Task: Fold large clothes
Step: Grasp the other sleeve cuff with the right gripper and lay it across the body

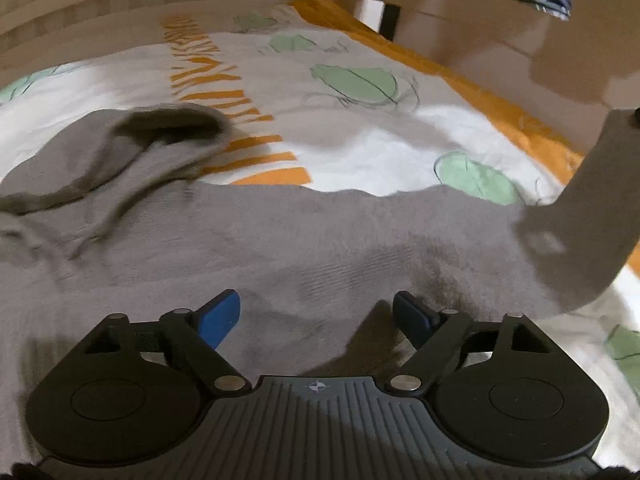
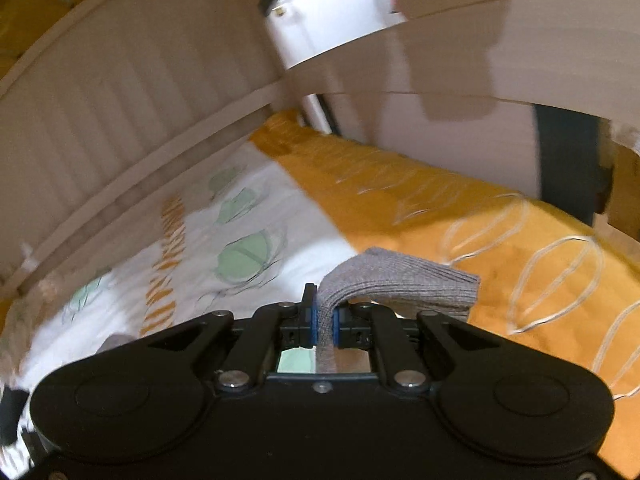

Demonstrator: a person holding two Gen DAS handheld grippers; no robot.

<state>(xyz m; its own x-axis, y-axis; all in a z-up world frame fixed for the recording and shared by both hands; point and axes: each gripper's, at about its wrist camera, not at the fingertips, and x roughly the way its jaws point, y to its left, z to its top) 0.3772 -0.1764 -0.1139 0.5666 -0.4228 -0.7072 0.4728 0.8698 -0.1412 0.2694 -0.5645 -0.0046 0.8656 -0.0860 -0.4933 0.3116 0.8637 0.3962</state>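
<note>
1. The grey sweater (image 1: 280, 240) lies spread flat across the near part of the bed, covering the patterned bedsheet (image 1: 360, 140) from the near edge towards the middle.
2. Its hood (image 1: 168, 128) sits bunched and open-mouthed towards the bed's left side, resting on the orange zebra stripes of the sheet.
3. One sleeve (image 1: 592, 220) rises off the bed at the right edge, hanging taut in the air above the orange border.
4. The right gripper (image 2: 325, 326) is clamped tight on that sleeve's ribbed cuff (image 2: 400, 280); the knit is pinched between its blue pads (image 2: 313, 326), and the cuff end flops forward over the fingers.
5. The left gripper (image 1: 316, 316) hovers low over the sweater's body with its blue-padded fingers spread wide; nothing is between them, only grey fabric below.
6. Beyond the sweater the sheet shows green leaf prints, then the pale slatted headboard (image 2: 120, 120) along the far edge of the bed.
7. Both views are blurred.
</note>
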